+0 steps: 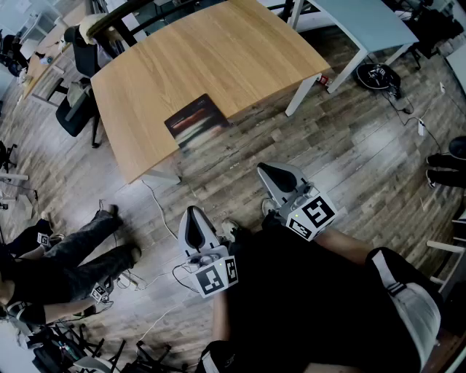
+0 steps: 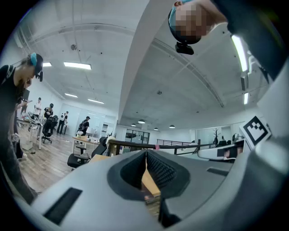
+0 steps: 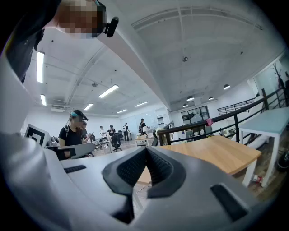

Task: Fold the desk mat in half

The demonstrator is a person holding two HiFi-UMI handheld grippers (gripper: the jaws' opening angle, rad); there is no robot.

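two grippers were in view, the left gripper and the right gripper, both held low near the person's body above the wooden floor, each with its jaws pressed fully together and nothing between them. the one desk mat, dark with blurred reddish streaks, lay flat on the wooden table close to its near edge, well apart from both grippers. two tables showed in all, the second a pale table off the far right corner, and one seated person's legs stretched across the floor at left.
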